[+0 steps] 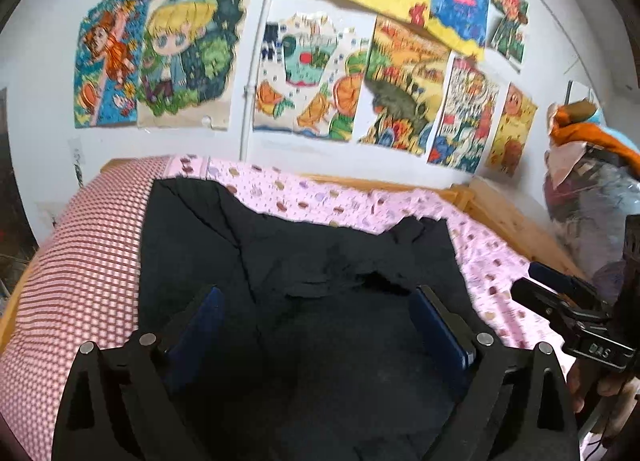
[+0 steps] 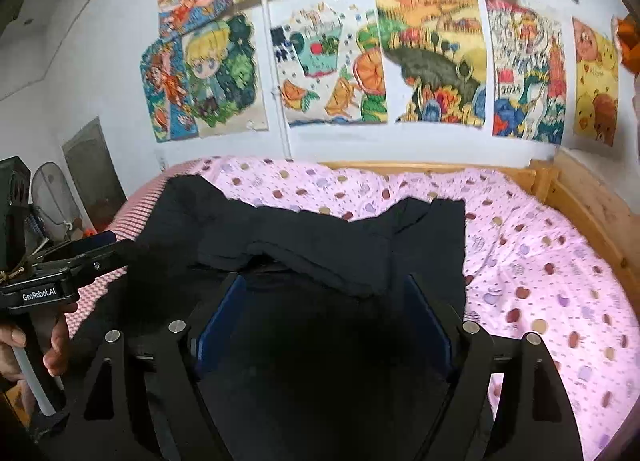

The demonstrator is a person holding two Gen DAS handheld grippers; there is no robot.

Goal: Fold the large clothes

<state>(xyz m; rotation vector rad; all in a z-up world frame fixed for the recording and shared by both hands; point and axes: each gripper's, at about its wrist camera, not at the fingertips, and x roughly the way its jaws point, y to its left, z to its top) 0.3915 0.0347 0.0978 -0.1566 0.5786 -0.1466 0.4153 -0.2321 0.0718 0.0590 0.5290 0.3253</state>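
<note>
We're between folds: black garment [image 2: 304,249] lies part-folded mid-frame on the bed [image 2: 540,261]. Left gripper [image 1: 316,325] & right gripper [image 2: 324,321] jaws both spread, holding nothing. Next, prob.: re-grip an edge, fold again.

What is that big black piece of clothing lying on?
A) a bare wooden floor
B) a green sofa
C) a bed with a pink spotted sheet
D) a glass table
C: the large black garment is spread over a bed covered by a pink sheet with coloured spots, with a light wooden bed frame along the wall side.
</note>
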